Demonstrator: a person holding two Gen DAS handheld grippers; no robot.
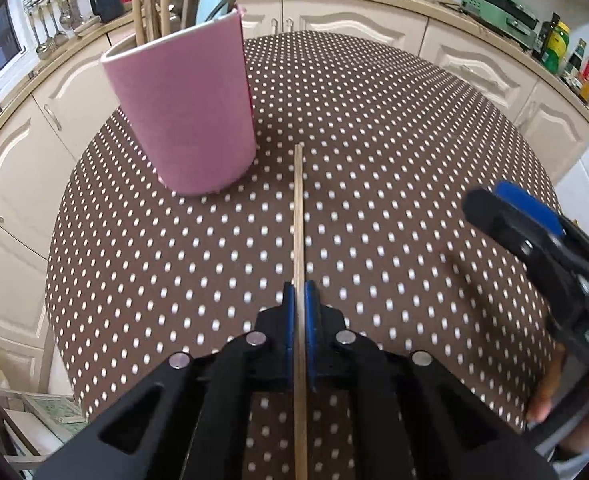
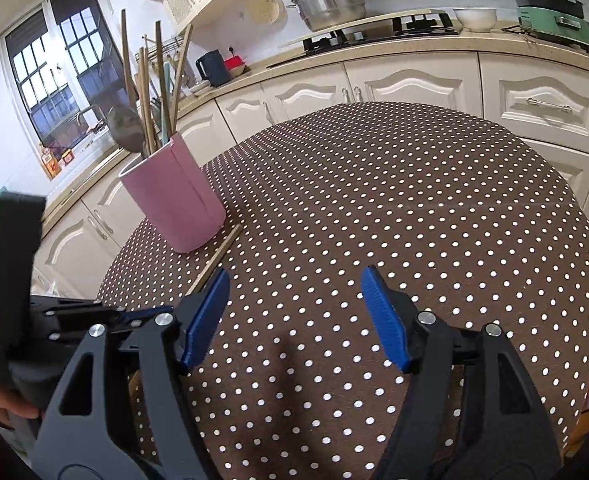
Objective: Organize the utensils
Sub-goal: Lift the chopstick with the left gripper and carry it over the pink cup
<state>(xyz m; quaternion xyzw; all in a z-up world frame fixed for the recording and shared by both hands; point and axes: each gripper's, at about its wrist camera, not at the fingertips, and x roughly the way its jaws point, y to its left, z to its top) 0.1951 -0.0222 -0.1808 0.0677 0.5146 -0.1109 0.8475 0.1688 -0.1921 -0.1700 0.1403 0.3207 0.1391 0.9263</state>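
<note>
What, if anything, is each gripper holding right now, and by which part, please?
The left gripper is shut on a wooden chopstick, pinched partway along its shaft, the far end near the pink holder. The right gripper is open and holds nothing.

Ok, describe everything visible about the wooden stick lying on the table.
The wooden stick is thin, straight, pale and bamboo-like, probably a chopstick. It lies flat on the polka-dot tablecloth, its far end just beside the base of the pink holder; whether they touch is unclear. The left gripper is shut on its near part, blue pads either side.
</note>
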